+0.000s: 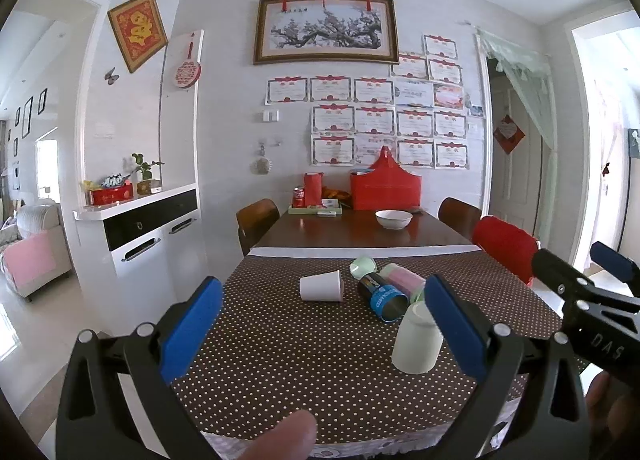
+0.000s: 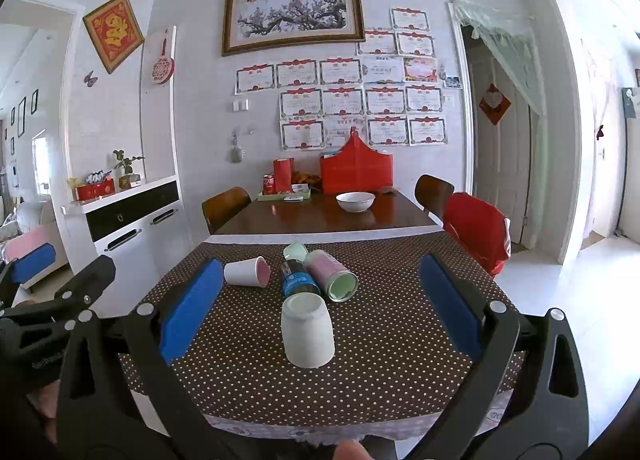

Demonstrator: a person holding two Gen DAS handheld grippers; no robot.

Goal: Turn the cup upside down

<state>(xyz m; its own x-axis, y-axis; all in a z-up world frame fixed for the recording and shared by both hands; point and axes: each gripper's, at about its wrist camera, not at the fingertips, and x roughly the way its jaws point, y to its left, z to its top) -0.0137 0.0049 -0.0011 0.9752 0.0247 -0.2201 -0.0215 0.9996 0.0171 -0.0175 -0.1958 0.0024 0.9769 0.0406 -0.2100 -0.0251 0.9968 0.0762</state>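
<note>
White cup point(image 2: 307, 330) stands upside down between the wide-open, empty right claw point(image 2: 320, 300); left claw point(image 1: 324, 320) likewise gapes empty.

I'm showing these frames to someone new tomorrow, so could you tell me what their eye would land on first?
Probably the white cup standing upside down on the polka-dot tablecloth, centred between the blue pads of the open right claw. Just behind it several cups lie on their sides, among them a white cup with a pink inside and a dark blue cup. Further back, a red box stands against the certificate-covered wall.
</note>
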